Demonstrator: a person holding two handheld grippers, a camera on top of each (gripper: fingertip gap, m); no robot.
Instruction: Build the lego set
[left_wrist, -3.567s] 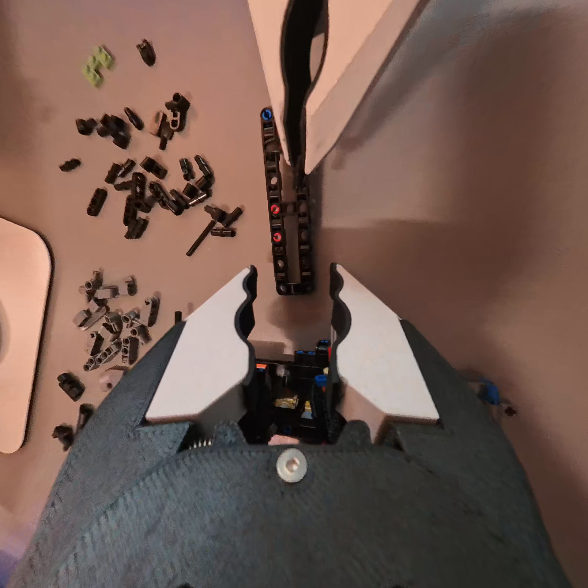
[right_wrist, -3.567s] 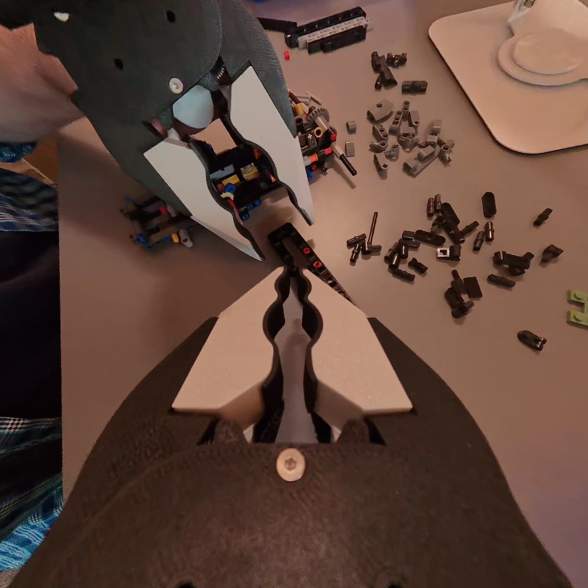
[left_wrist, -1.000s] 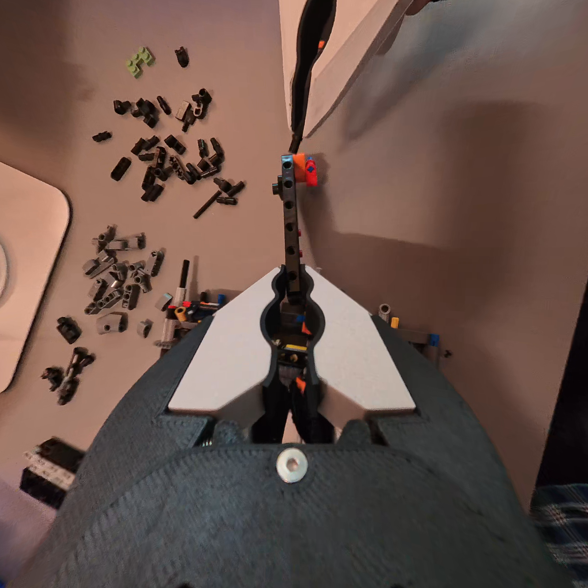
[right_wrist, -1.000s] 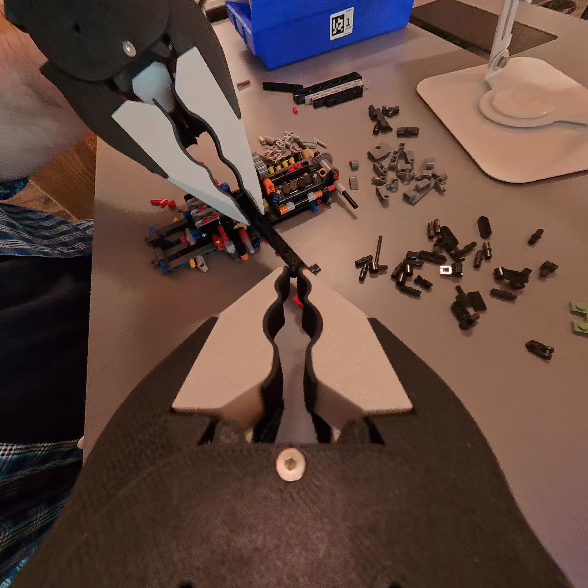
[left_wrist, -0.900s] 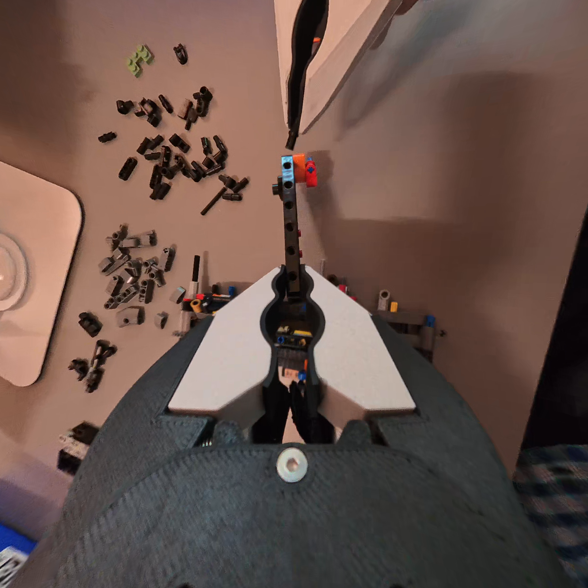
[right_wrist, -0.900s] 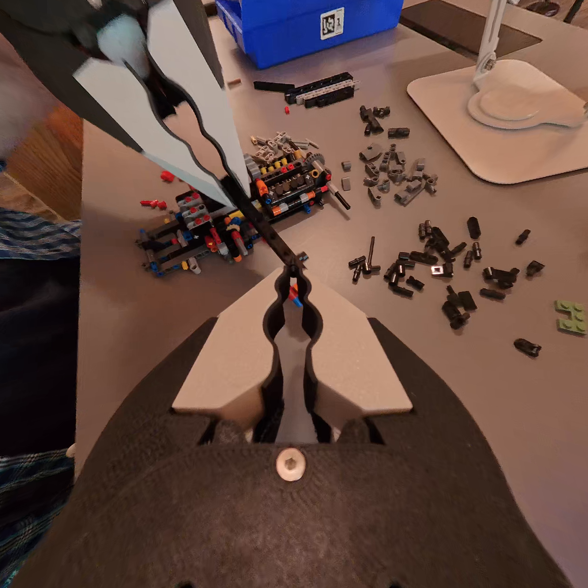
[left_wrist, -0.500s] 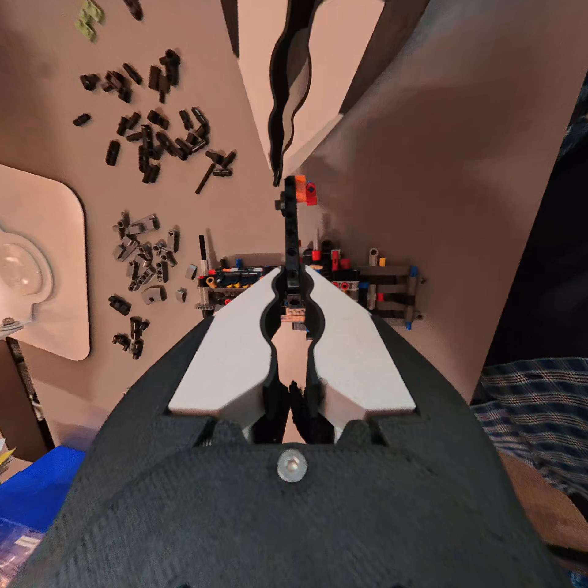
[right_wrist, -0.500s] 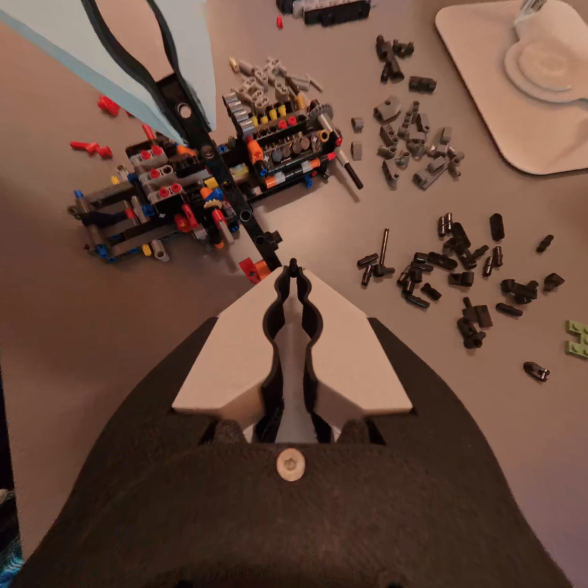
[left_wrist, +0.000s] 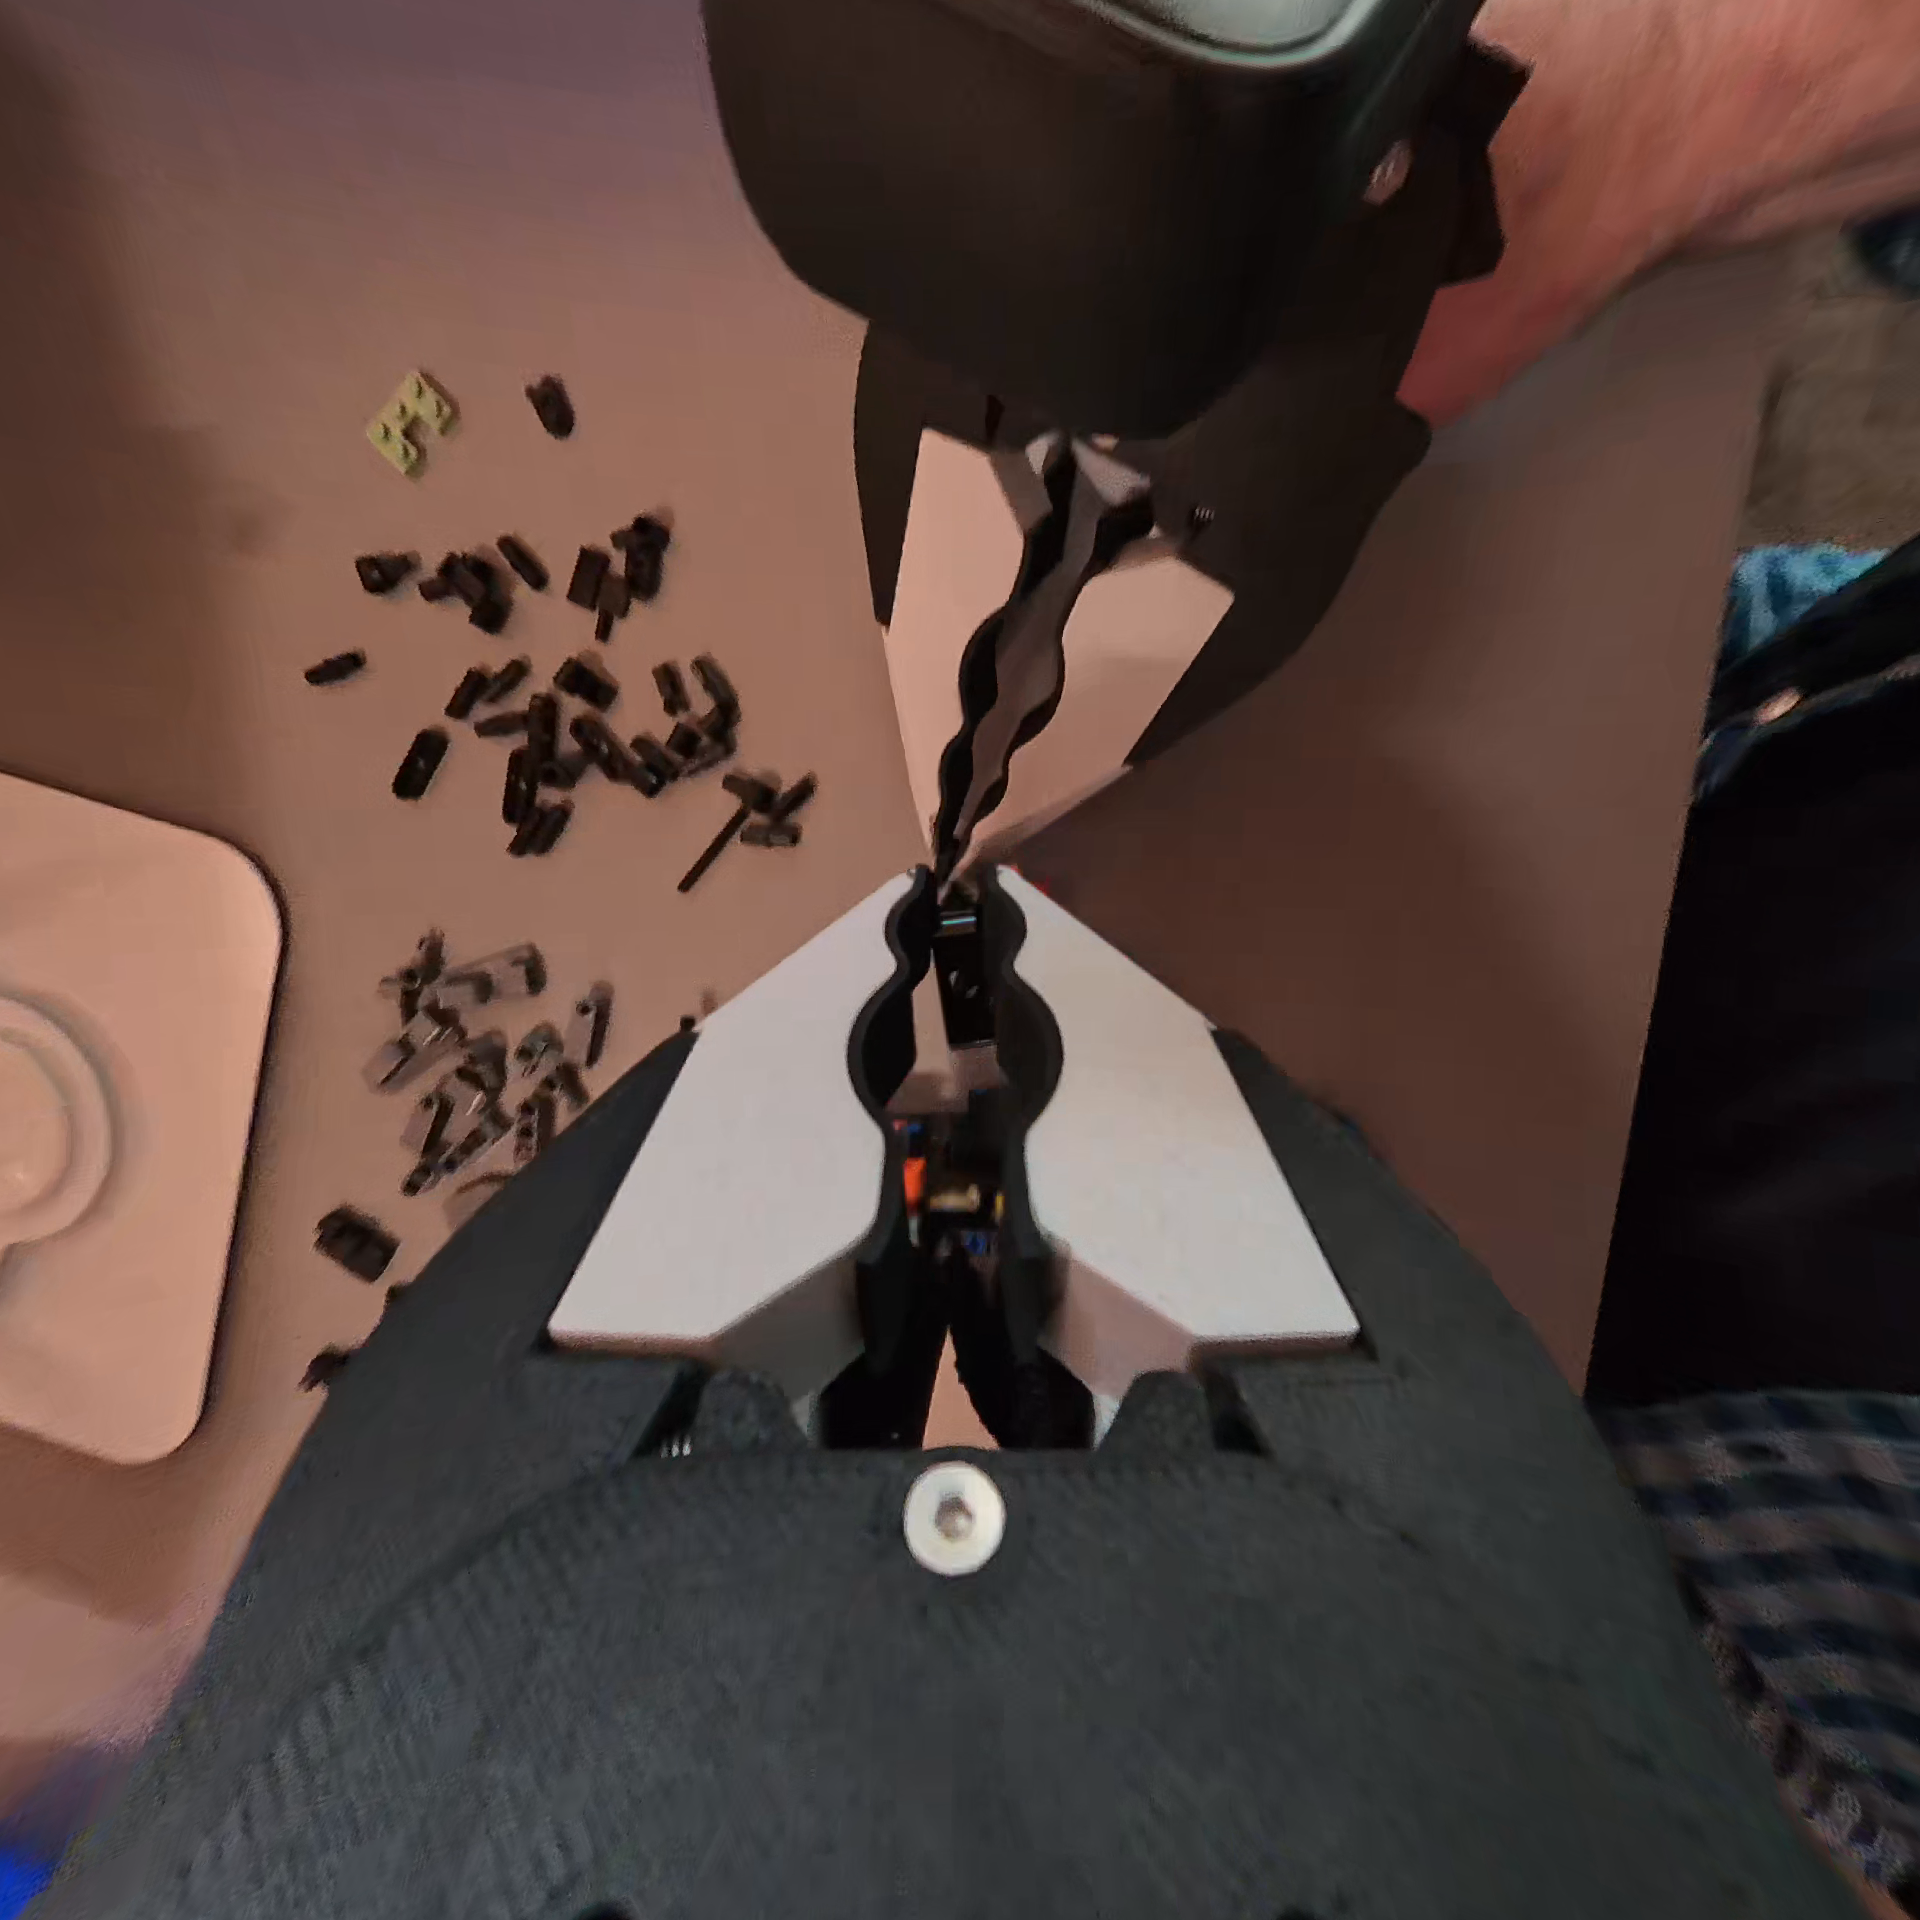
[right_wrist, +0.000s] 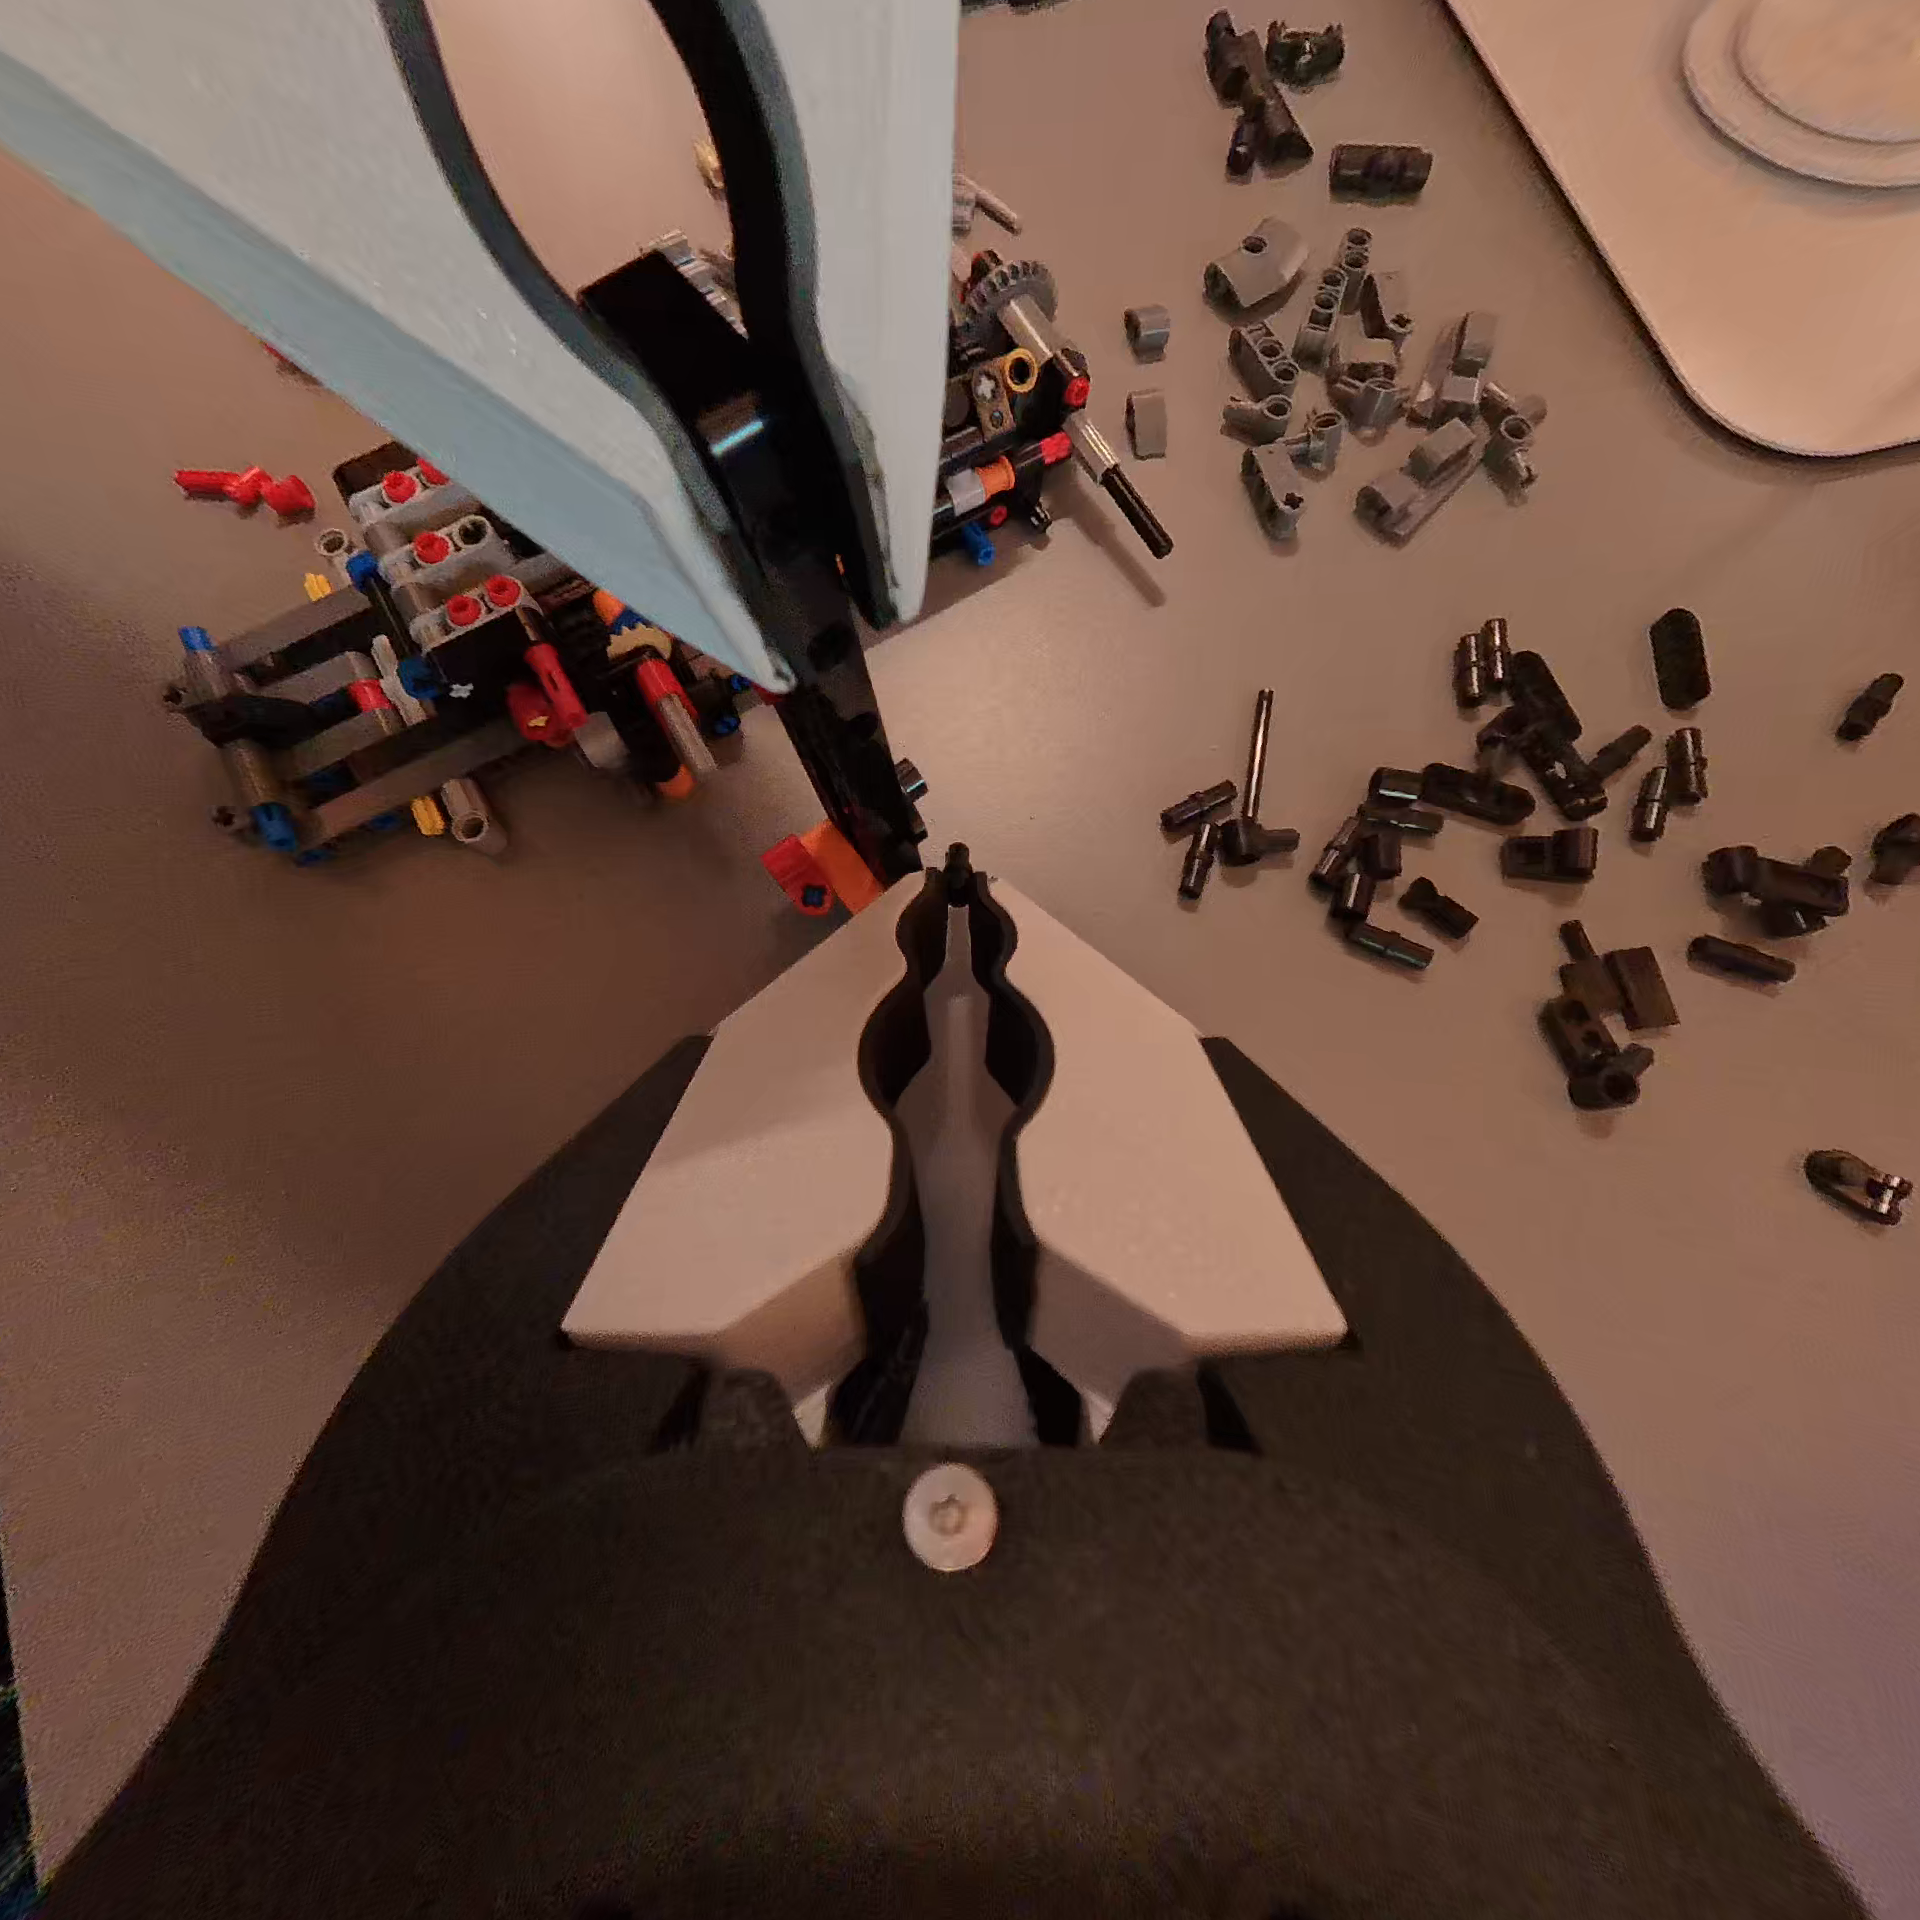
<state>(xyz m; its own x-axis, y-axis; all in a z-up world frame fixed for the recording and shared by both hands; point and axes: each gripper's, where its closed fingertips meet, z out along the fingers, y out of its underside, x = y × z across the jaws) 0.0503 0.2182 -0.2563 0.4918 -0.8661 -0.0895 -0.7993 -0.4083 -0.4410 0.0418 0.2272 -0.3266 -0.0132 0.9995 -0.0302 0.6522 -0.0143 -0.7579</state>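
Note:
My left gripper (left_wrist: 956, 904) is shut on a long black holed beam (left_wrist: 961, 977), seen almost end-on between its fingers. In the right wrist view the beam (right_wrist: 831, 707) slants down from the left gripper (right_wrist: 831, 644), with an orange and red piece (right_wrist: 821, 868) at its lower end. My right gripper (right_wrist: 958, 883) is shut on a small black pin (right_wrist: 958, 860) at its tips, which sit right beside the beam's lower end. In the left wrist view the right gripper (left_wrist: 951, 847) comes down from above, tip to tip with mine. The part-built model (right_wrist: 468, 665) lies on the table behind.
Loose black pieces (right_wrist: 1538, 779) and grey pieces (right_wrist: 1361, 384) lie scattered to the right on the table. A white stand base (right_wrist: 1714, 208) is at the far right. Small red pieces (right_wrist: 244, 486) lie left. A green piece (left_wrist: 412, 421) lies apart. A hand (left_wrist: 1662, 156) holds the right gripper.
The two grippers have come closer together. The beam now points almost straight at the right gripper's tips, and the left gripper fills more of the right wrist view.

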